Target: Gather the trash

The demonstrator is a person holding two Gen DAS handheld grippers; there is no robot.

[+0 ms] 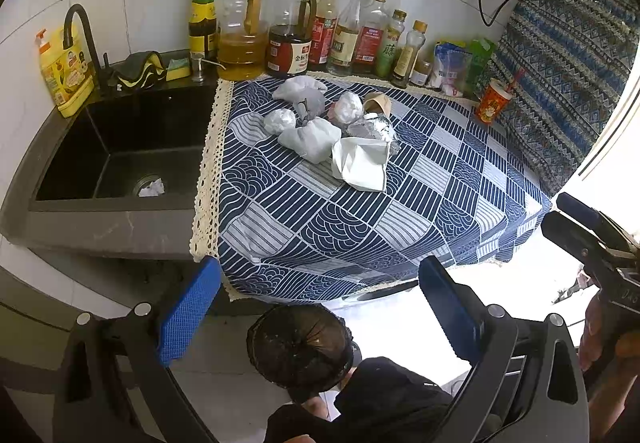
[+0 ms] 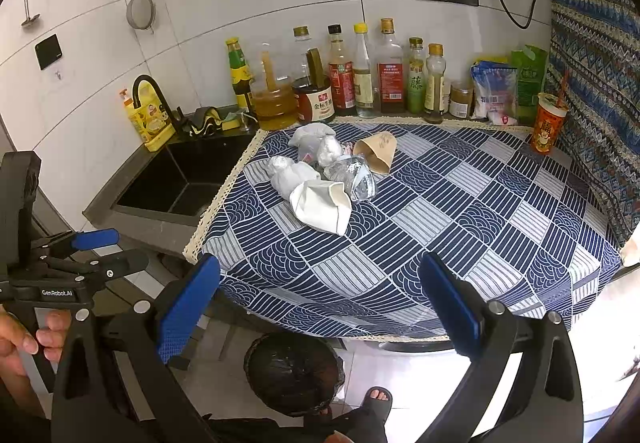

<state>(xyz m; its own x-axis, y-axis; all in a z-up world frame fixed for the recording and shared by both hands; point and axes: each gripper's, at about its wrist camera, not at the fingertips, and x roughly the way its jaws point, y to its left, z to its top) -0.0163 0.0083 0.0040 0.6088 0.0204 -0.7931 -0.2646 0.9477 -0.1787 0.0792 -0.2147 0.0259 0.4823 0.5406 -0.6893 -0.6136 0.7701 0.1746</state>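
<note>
A heap of trash lies on the blue patterned tablecloth (image 1: 360, 227) (image 2: 460, 211): crumpled white tissues (image 1: 310, 137) (image 2: 294, 177), a crushed clear plastic bottle (image 1: 374, 129) (image 2: 352, 175), a white paper bag (image 1: 360, 163) (image 2: 320, 205) and a brown paper cup (image 1: 378, 105) (image 2: 378, 151) on its side. A black-lined bin (image 1: 300, 349) (image 2: 294, 373) stands on the floor below the counter's front edge. My left gripper (image 1: 318, 303) hangs open above the bin, well short of the trash. My right gripper (image 2: 320, 299) is open too, nothing between its blue pads.
A black sink (image 1: 120, 151) (image 2: 188, 179) with a white scrap in its drain (image 1: 152, 187) lies left of the cloth. Sauce and oil bottles (image 1: 332, 39) (image 2: 360, 83) line the tiled wall. An orange cup with a straw (image 1: 493, 105) (image 2: 549, 127) stands at the right. A person's foot (image 2: 376, 401) is beside the bin.
</note>
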